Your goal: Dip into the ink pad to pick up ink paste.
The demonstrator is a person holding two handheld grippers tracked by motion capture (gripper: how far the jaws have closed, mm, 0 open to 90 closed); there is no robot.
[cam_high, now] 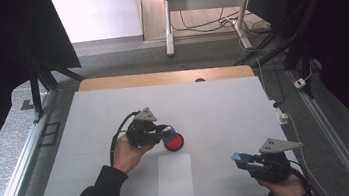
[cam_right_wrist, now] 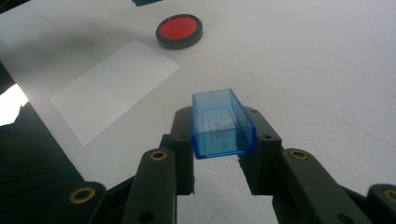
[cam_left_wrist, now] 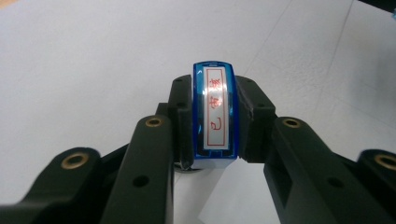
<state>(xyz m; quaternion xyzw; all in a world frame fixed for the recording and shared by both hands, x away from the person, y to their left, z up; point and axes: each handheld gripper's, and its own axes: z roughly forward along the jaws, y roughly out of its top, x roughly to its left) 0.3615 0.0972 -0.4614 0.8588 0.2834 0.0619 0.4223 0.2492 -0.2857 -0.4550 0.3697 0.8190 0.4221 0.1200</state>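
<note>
My left gripper (cam_high: 165, 132) is shut on a blue stamp (cam_left_wrist: 215, 112) that bears a white label with red characters. In the high view the stamp (cam_high: 166, 128) hangs just left of and above a round black ink pad with a red face (cam_high: 174, 142), near the middle of the white mat. My right gripper (cam_high: 241, 159), at the front right, is shut on a clear blue rectangular cap (cam_right_wrist: 222, 123) with its hollow side facing the camera. The ink pad (cam_right_wrist: 179, 30) lies farther off in the right gripper view.
A white sheet of paper (cam_high: 174, 177) lies flat in front of the ink pad and also appears as the paper (cam_right_wrist: 114, 88) in the right gripper view. The white mat (cam_high: 213, 98) covers the table, with a wooden edge (cam_high: 165, 77) at the back. Metal frame rails run along both sides.
</note>
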